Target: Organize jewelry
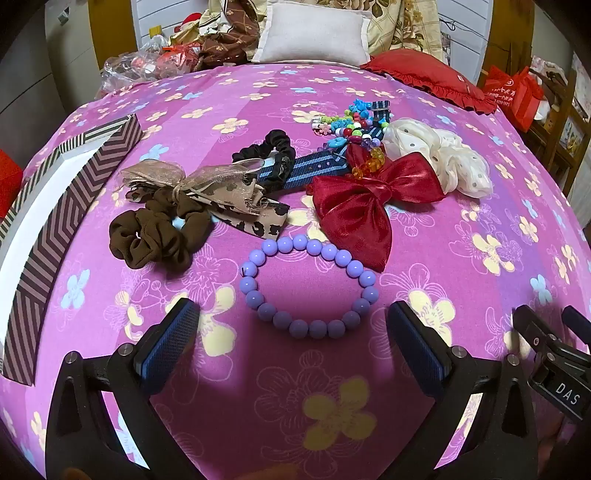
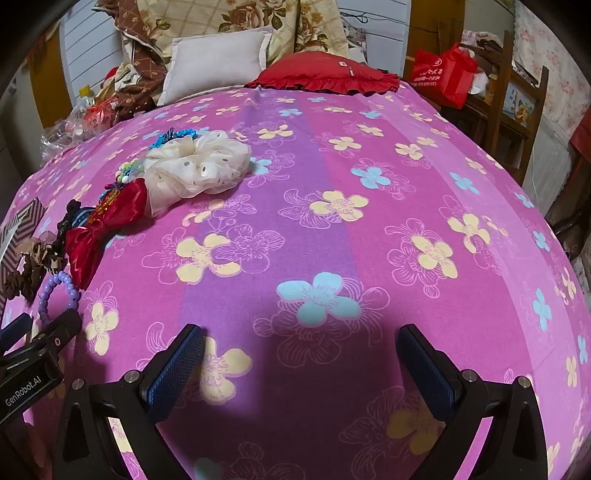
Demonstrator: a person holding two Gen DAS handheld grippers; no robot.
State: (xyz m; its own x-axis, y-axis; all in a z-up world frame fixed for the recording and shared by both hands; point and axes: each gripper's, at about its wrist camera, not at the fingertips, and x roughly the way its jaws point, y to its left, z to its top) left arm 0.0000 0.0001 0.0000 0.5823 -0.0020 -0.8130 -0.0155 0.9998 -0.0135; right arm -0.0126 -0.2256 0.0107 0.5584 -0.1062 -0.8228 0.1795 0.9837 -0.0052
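A purple bead bracelet (image 1: 308, 286) lies flat on the pink flowered bedspread, just ahead of my open left gripper (image 1: 293, 315), whose blue pads stand wide on either side of it without touching. Behind it lie a red satin bow (image 1: 364, 201), a brown scrunchie (image 1: 159, 236), a leopard-print bow (image 1: 218, 192), a black scrunchie (image 1: 275, 153), a cream dotted scrunchie (image 1: 443, 158) and colourful bead strings (image 1: 351, 127). My right gripper (image 2: 301, 341) hangs open over bare bedspread, with the red bow (image 2: 99, 232), cream scrunchie (image 2: 195, 166) and bracelet (image 2: 59, 293) far to its left.
An open striped box (image 1: 55, 206) with a white inside stands at the left of the bed. A white pillow (image 1: 314, 35), a red cushion (image 1: 432, 79) and bedding pile up at the head. A red bag (image 2: 443, 74) sits on wooden furniture at the right.
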